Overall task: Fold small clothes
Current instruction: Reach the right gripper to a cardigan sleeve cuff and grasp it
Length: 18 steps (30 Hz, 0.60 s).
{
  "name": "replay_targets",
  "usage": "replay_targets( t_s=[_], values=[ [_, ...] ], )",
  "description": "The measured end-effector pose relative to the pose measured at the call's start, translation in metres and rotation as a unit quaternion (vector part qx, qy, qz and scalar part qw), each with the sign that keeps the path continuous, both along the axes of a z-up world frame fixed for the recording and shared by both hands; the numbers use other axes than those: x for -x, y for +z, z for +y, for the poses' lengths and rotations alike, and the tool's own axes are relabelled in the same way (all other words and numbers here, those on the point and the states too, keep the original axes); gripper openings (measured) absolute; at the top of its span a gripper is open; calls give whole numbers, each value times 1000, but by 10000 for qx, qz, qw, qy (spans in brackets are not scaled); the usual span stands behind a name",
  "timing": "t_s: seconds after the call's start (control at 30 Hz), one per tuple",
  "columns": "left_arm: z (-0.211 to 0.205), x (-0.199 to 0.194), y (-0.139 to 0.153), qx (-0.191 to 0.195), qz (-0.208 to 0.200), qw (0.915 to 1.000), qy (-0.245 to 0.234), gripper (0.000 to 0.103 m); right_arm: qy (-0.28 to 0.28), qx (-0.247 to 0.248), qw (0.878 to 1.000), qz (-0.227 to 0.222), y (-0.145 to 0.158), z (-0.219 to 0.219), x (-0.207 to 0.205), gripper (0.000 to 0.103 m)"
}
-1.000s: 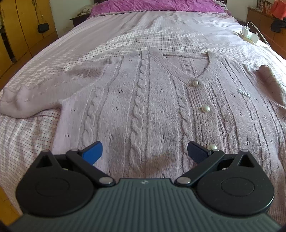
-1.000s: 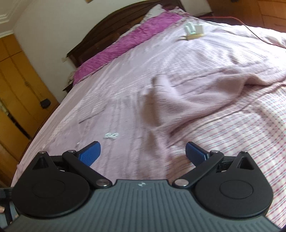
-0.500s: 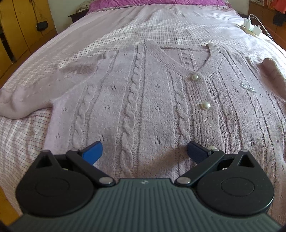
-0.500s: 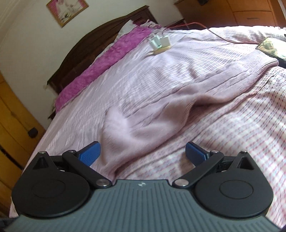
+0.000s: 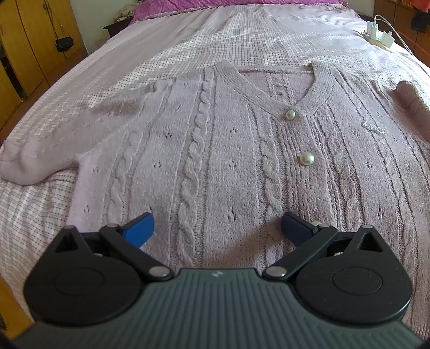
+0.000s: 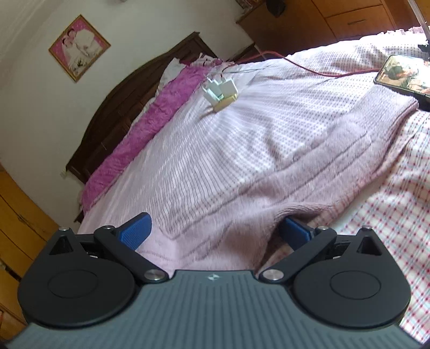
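— Wooden wardrobe doors (image 5: 29,51) line the left wall; what lies on the bed (image 5: 166,67)?

— Its checked cover carries a pale lilac cable-knit cardigan (image 5: 220,150), spread flat, front up, neckline toward the magenta pillows (image 5: 236,5). One sleeve (image 5: 53,145) runs off to the left, its cuff bunched near the bed's edge.

— And the left claw (image 5: 217,228)?

— Low over the cardigan's lower front, fingers wide apart, nothing between them. A cable column runs up the gap. Two pearl buttons (image 5: 307,159) sit ahead, slightly right, and a third peeks out just at the right fingertip (image 5: 295,228).

— Further right?

— White chargers (image 5: 379,35) on the bed's far right, well apart from the knit.

— What does the right wrist view add?

— The other sleeve (image 6: 309,174), stretched away toward the right. The right claw (image 6: 215,231) is spread open around the sleeve's near end: the left fingertip (image 6: 134,232) rests on top of the knit, the right one is tucked under a raised fold. Only that view shows the dark headboard (image 6: 129,99), a framed picture (image 6: 79,48) on the wall, a red cable (image 6: 322,72), and a lit phone (image 6: 403,77) near the sleeve's far end. The buttons show only from the left.
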State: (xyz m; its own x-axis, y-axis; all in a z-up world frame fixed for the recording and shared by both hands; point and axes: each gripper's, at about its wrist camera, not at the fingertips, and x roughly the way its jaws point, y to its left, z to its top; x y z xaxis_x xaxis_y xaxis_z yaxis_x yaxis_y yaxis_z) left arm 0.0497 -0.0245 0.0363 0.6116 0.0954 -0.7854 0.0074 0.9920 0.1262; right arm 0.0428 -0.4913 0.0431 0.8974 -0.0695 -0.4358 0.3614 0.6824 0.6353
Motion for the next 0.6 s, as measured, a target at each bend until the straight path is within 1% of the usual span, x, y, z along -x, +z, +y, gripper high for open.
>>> replay_targets(
  t_s=[0.2, 0.37, 0.43, 0.53, 0.57, 0.6],
  values=[
    [-3, 0, 0, -38, -11, 10000, -22, 103, -131, -478, 9987, 127, -12, -14, -3, 103],
    [-2, 0, 0, -31, -10, 10000, -33, 103, -167, -443, 9988, 84, -17, -14, -6, 102],
    [-2, -1, -1, -25, 2, 10000, -31, 103, -235, -439, 9988, 46, -19, -16, -11, 100],
    [-2, 0, -1, -25, -7, 10000, -35, 103, -452, -432, 9980, 111, -24, -22, -18, 82],
    [-2, 0, -1, -20, -16, 10000, -39, 103, -547, -401, 9975, 172, -26, -24, -21, 70],
    [-1, 0, -1, -18, -24, 10000, -44, 103, -634, -355, 9971, 225, -27, -25, -22, 55]
  ],
)
